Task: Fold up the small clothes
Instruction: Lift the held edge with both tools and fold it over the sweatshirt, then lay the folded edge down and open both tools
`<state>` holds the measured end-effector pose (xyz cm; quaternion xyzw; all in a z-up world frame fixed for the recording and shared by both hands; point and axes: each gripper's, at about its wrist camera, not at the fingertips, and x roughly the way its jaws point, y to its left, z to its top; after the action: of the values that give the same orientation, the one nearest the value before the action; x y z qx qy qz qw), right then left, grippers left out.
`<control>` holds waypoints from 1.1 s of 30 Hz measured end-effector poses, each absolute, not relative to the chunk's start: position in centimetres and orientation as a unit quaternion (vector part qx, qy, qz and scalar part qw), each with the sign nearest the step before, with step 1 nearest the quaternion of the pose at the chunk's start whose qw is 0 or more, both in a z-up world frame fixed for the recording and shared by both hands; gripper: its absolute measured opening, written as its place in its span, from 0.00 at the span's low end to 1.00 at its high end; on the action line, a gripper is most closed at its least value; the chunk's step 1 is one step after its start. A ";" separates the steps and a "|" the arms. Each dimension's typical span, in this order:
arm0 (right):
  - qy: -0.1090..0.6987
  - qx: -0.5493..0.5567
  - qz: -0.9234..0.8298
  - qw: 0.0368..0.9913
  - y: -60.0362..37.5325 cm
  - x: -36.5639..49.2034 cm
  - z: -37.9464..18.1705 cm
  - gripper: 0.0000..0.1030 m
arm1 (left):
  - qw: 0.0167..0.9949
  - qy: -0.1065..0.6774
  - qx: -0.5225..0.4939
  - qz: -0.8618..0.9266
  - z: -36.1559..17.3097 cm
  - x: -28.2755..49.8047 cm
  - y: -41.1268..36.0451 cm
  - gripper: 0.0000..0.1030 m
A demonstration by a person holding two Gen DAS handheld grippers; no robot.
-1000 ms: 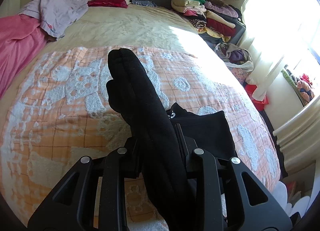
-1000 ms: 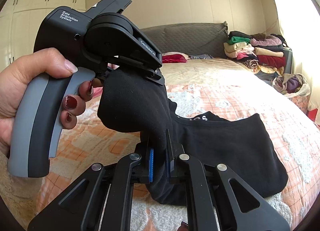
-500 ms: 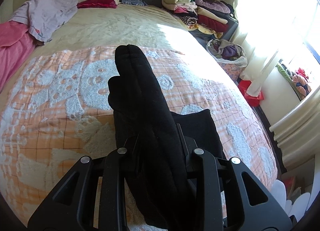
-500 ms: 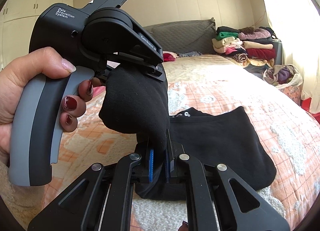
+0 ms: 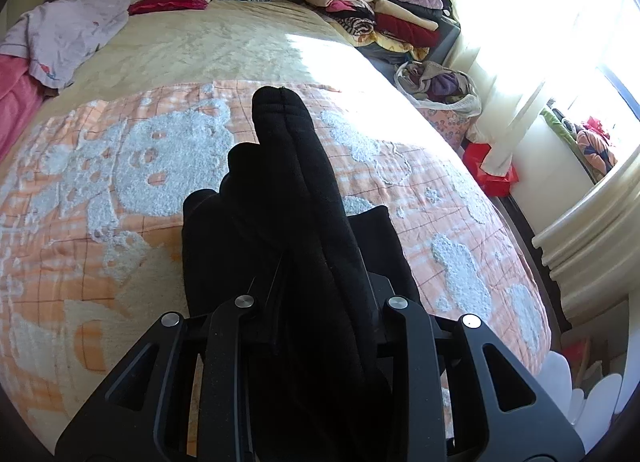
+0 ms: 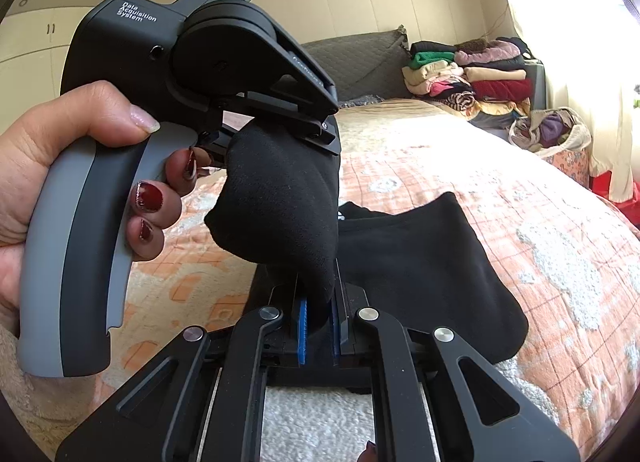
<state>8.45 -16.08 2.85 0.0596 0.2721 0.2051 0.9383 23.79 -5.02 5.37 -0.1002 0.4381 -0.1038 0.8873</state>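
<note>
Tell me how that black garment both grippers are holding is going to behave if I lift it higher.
Likely floppy: the black garment sags from both grippers onto the bed. It probably weighs little, since a pinch of cloth in the right gripper carries it. Its fleecy surface looks unlikely to slip.

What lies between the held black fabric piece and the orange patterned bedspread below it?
Nothing visible except the rest of the black fleece garment, already spread on the orange patterned bedspread; both grippers, left gripper and right gripper, clamp the raised part.
</note>
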 end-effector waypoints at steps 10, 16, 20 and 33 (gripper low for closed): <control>0.284 0.086 0.191 0.936 -17.8 9.1 1.6 0.07 | 0.880 0.452 -0.089 -0.117 4.1 24.8 -7.7 0.19; 0.292 0.110 0.188 0.931 -19.1 9.5 0.9 0.07 | 0.875 0.461 -0.085 -0.122 3.2 25.5 -9.1 0.19; 0.299 0.119 0.182 0.929 -19.7 9.9 0.4 0.07 | 0.872 0.467 -0.084 -0.124 2.4 25.9 -10.0 0.20; 0.343 0.186 0.180 0.903 -21.9 11.7 -1.8 0.08 | 0.856 0.496 -0.070 -0.124 -0.5 27.2 -12.2 0.26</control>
<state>11.67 -21.92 -1.80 0.1855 0.3429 0.1805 0.9030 27.24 -12.23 -0.54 -0.0697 0.4965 -0.1239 0.8563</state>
